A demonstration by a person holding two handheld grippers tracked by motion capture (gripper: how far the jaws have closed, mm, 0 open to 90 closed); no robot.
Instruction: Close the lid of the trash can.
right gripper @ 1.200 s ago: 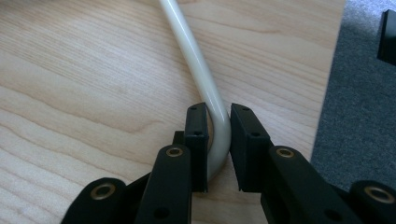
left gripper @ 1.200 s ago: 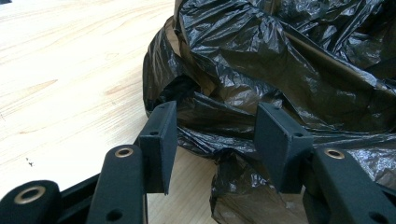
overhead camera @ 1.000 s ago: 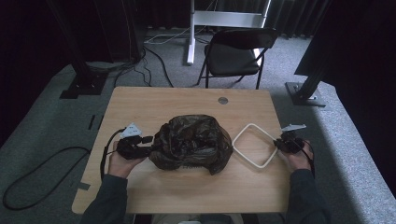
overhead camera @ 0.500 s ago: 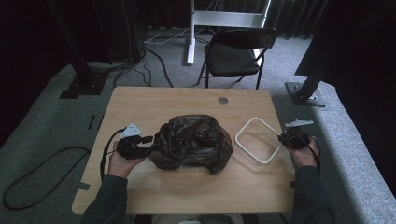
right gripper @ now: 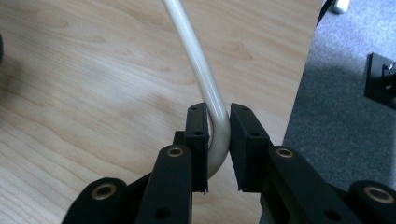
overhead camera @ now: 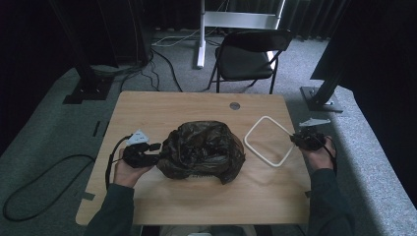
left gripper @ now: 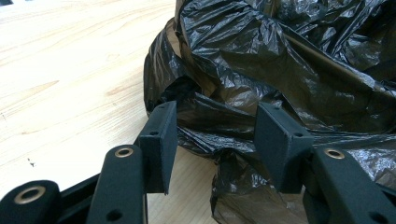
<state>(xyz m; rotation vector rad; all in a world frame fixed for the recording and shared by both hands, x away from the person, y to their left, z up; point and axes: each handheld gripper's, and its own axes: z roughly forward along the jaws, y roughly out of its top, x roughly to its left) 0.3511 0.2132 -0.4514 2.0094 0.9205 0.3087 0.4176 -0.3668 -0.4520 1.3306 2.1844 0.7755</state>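
Right tool [right gripper: 218,140] clamped on corner of white frame [overhead camera: 268,141], lifting that edge off counter [overhead camera: 147,105] (presumably to carry it toward the bag). Left tool [left gripper: 215,135] spread wide at rim of black plastic bag [overhead camera: 201,150], folds between pads but not pinched, steadying it mid-counter. Farther off: chair [overhead camera: 248,56].

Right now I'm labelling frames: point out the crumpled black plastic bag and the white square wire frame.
crumpled black plastic bag [overhead camera: 202,150], high view, middle of its top.
white square wire frame [right gripper: 198,70], right gripper view, its curved bar.
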